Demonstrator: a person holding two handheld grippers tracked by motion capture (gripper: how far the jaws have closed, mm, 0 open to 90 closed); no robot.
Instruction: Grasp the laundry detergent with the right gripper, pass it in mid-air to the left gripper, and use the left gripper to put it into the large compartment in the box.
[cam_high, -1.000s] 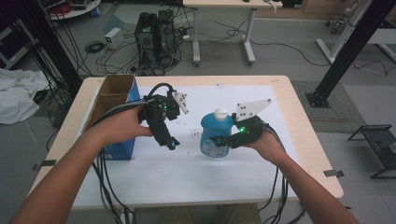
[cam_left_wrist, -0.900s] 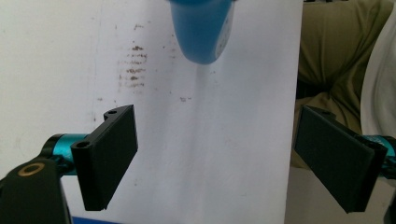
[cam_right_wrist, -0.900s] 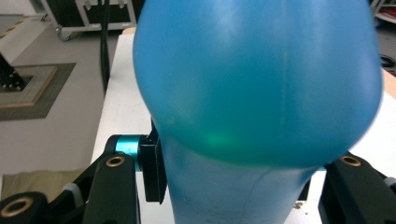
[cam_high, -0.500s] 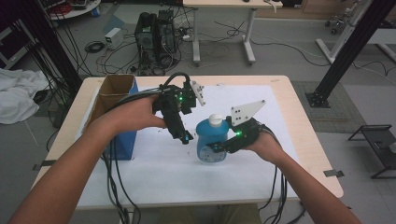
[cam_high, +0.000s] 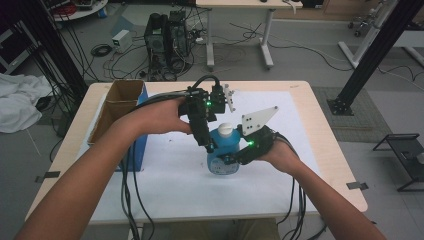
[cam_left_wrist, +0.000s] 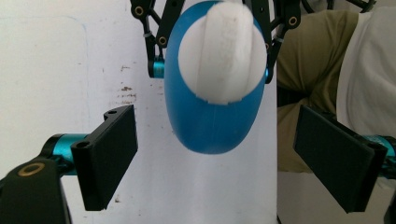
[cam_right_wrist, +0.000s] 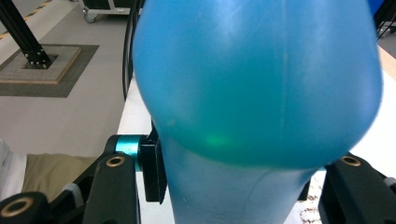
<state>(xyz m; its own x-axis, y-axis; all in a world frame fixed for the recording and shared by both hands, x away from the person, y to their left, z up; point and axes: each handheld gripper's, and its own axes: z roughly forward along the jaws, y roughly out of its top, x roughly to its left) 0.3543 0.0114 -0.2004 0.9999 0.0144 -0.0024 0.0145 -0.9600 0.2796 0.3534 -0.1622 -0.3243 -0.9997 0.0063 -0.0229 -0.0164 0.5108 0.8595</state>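
From the high view, a blue bottle (cam_high: 221, 159) with a white cap (cam_high: 226, 130) stands upright on the white sheet (cam_high: 175, 185) that covers most of the table (cam_high: 330, 145), about midway between the left and right edges and a little nearer the front edge than the back. The right gripper (cam_high: 231, 159) comes in from the right and clamps the bottle's body low down, a grey three-cornered plate standing up from its top. The left gripper (cam_high: 210, 146) hangs above the bottle, pointing down at the cap, its tips just beside the cap's left side; whether they touch it cannot be told here. A brown cardboard box (cam_high: 117, 107) with a blue side sits at the left edge of the table, well apart from the bottle. Cables trail from both grippers over the front edge.

In the left gripper view, looking straight down, the white cap (cam_left_wrist: 222, 51) and the blue shoulder (cam_left_wrist: 210, 126) of the bottle lie ahead of the two black jaws, which stand wide apart with nothing between their pads. The other gripper's jaws grip the bottle's sides farther off.

In the right gripper view, the bottle (cam_right_wrist: 261, 84) bulges close to the camera. The black jaws press against its narrower lower body on both sides, holding it firmly.
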